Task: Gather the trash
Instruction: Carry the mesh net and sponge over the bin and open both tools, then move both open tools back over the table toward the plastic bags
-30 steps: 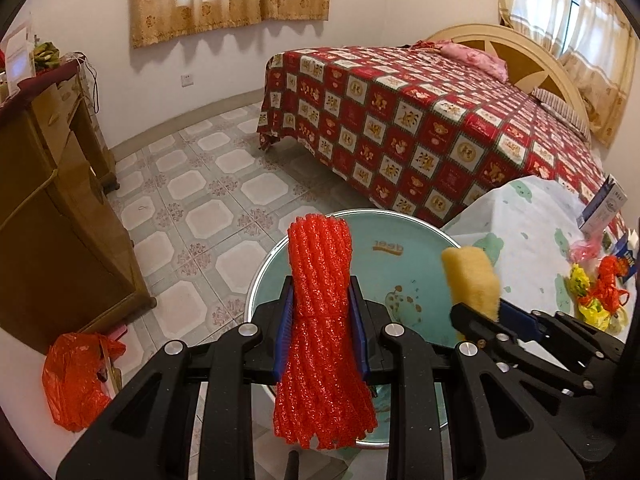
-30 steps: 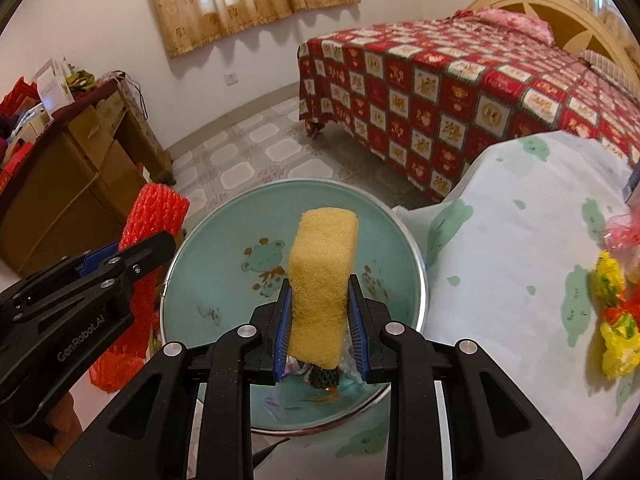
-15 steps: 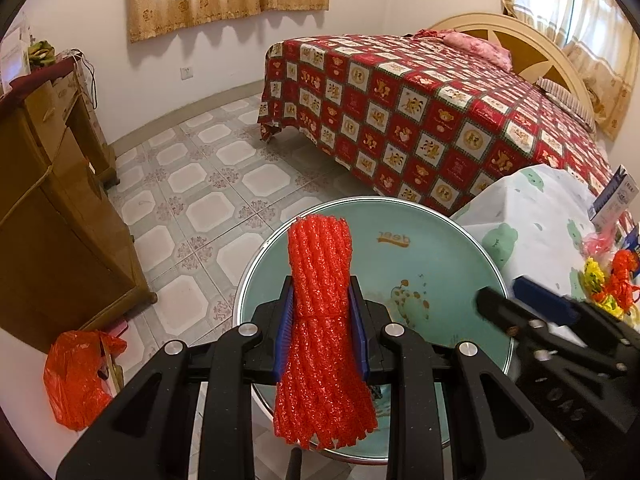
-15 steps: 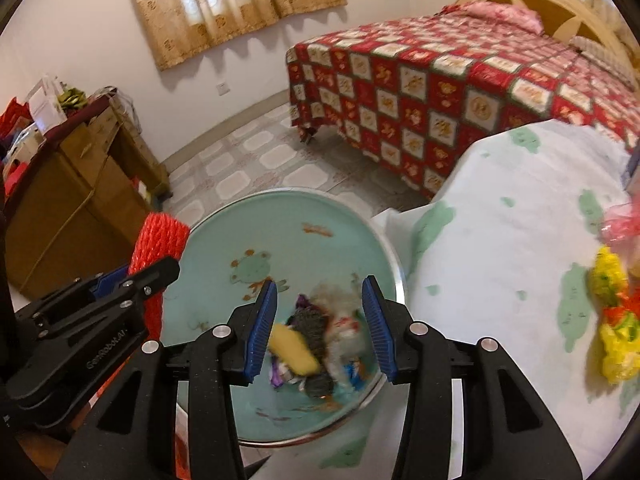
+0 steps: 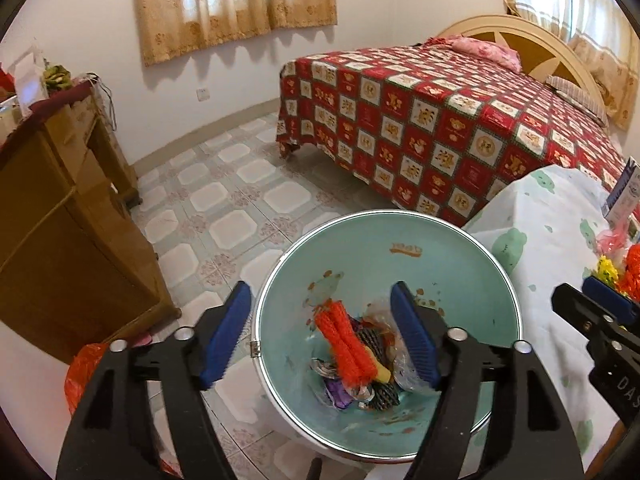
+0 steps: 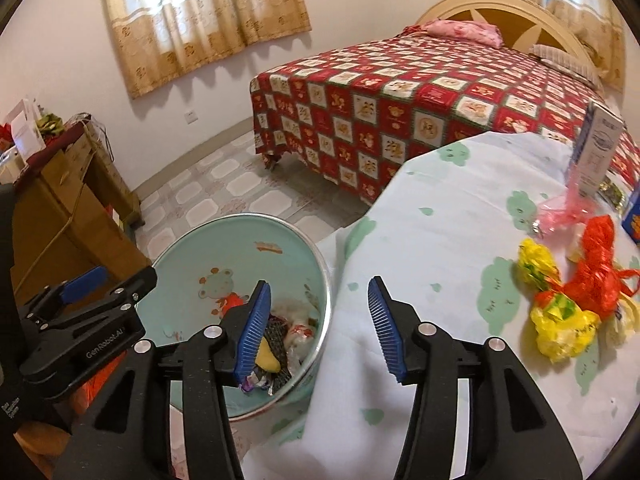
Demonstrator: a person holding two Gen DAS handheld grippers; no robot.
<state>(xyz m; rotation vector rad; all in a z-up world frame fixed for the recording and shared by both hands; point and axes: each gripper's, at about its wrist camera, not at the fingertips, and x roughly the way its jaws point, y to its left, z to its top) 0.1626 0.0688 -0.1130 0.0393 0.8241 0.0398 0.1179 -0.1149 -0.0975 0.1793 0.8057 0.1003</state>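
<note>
The round bin (image 5: 448,276), teal inside, stands on the floor beside the table. The red foam net (image 5: 346,350) lies loose in it on top of the yellow sponge (image 5: 382,374) and other wrappers. My left gripper (image 5: 320,292) hangs over the bin with its jaws opening and nothing between the pads. My right gripper (image 6: 319,284), jaws also opening and empty, sits over the table's edge next to the bin (image 6: 224,240). The sponge (image 6: 268,358) shows behind its left finger. Crumpled yellow bags (image 6: 560,320), a red bag (image 6: 598,268) and a pink bag (image 6: 560,210) lie on the table at the right.
The table wears a white cloth (image 6: 452,220) with green prints; a white carton (image 6: 598,148) stands at its far side. A bed (image 5: 440,120) with a red quilt fills the back. A wooden cabinet (image 5: 60,220) and an orange floor bag (image 5: 82,372) are at the left.
My left gripper has opened and the red net has dropped into the bin. My right gripper let the yellow sponge fall in, widened, and swung right over the table's edge.
</note>
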